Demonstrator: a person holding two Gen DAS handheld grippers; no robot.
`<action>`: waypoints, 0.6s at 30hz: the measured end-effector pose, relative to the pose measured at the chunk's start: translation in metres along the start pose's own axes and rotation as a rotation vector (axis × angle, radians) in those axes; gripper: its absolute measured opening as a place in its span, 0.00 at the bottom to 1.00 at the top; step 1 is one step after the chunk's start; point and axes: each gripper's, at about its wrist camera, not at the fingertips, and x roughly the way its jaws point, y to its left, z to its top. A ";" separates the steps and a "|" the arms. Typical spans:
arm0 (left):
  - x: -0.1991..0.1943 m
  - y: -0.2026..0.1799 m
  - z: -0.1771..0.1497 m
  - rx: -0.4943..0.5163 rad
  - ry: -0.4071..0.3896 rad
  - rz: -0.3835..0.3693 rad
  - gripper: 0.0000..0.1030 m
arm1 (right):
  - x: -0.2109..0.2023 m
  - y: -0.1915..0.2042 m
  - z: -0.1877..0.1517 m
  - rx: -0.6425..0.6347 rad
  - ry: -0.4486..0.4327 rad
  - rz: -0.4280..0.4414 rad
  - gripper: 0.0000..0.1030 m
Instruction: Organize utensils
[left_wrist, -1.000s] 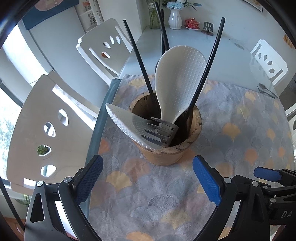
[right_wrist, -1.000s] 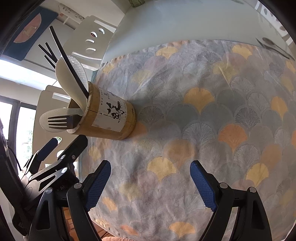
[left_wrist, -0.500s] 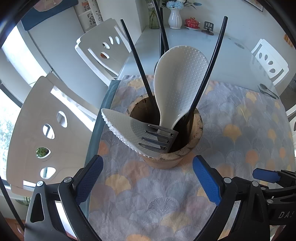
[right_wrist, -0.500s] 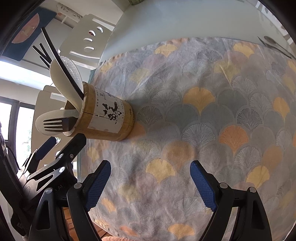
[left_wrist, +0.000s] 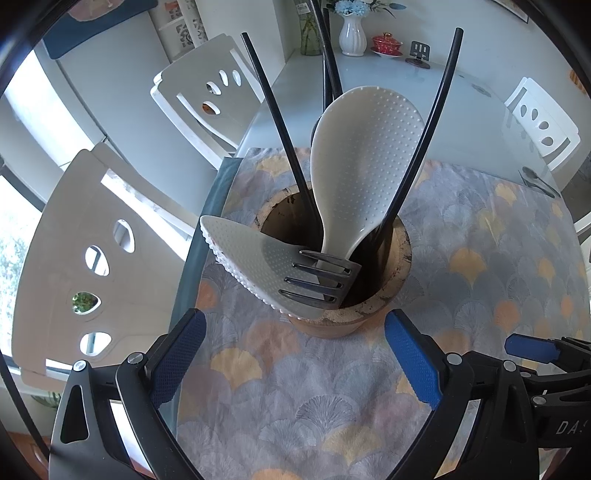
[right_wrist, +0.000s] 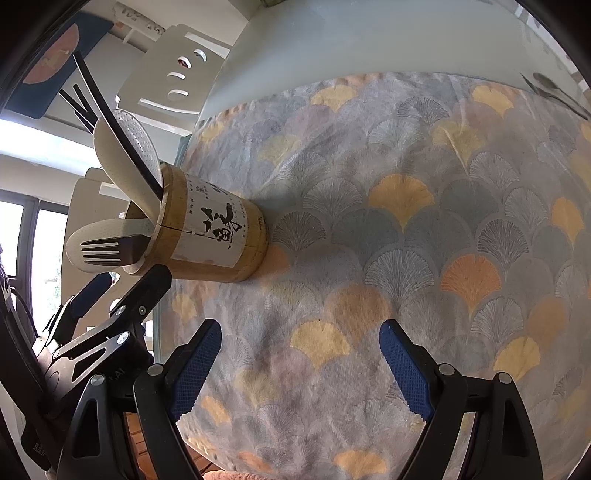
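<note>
While both claws gape empty, utensil holder (left_wrist: 334, 258) just beyond left claw (left_wrist: 293, 354), left of right claw (right_wrist: 300, 363)

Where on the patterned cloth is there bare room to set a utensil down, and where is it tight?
Bare: the fan-patterned cloth between the round wooden utensil holder and the metal spoon at the far edge. Also the strip ahead of the open right tool. Crowded: the holder itself, filled with chopsticks, paddles and fork.

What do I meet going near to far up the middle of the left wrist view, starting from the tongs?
Left tongs → bare patterned cloth → bamboo holder with fork and rice paddle → bare tabletop → white vase.
</note>
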 end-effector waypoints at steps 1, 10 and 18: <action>0.000 0.000 0.000 0.000 -0.002 -0.001 0.95 | 0.000 0.000 0.000 0.000 0.000 0.001 0.83; -0.007 -0.004 0.000 0.008 -0.020 0.000 0.95 | -0.003 -0.001 0.001 0.000 -0.007 0.000 0.83; -0.016 -0.009 -0.004 0.015 -0.037 0.003 0.95 | -0.014 0.000 -0.004 -0.005 -0.026 0.003 0.83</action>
